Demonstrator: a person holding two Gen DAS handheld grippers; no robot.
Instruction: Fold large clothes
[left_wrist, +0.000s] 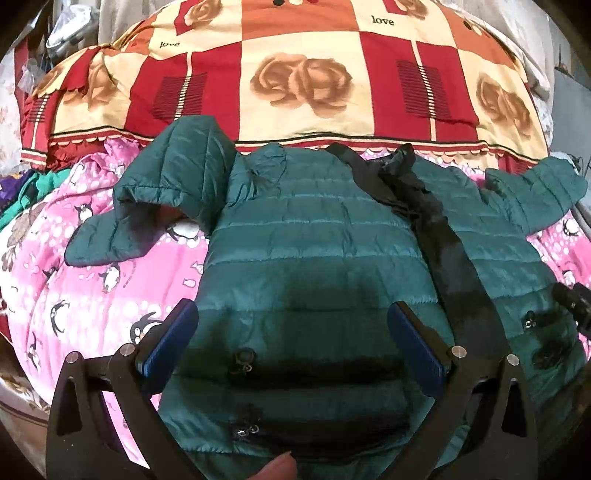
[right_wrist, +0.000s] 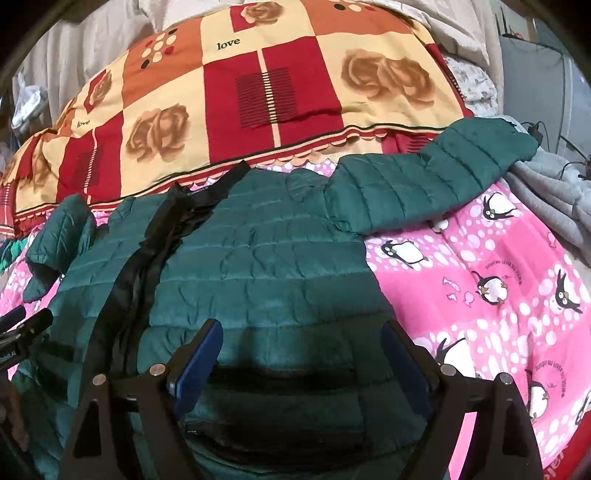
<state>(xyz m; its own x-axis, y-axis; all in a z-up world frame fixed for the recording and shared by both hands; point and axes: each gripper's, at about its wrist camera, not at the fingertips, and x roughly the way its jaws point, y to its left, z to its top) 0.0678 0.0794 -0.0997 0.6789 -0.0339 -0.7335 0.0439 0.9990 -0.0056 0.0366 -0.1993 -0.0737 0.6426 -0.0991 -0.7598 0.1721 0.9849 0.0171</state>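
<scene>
A dark green quilted puffer jacket (left_wrist: 314, 236) lies front up on a pink penguin blanket (left_wrist: 92, 280), with a black lining strip down its open front. Its left sleeve (left_wrist: 147, 199) is bent over; its right sleeve (right_wrist: 432, 181) stretches out to the right. My left gripper (left_wrist: 291, 325) is open above the jacket's left front panel near the hem. My right gripper (right_wrist: 301, 339) is open above the right front panel (right_wrist: 266, 266). Both are empty. The right gripper's tip shows at the right edge of the left wrist view (left_wrist: 572, 302).
A red, orange and cream rose-patterned quilt (left_wrist: 295, 81) lies folded behind the jacket. Grey fabric (right_wrist: 554, 199) and cables sit at the far right. Clutter is piled at the far left (left_wrist: 29, 74). Pink blanket (right_wrist: 480, 295) stretches right of the jacket.
</scene>
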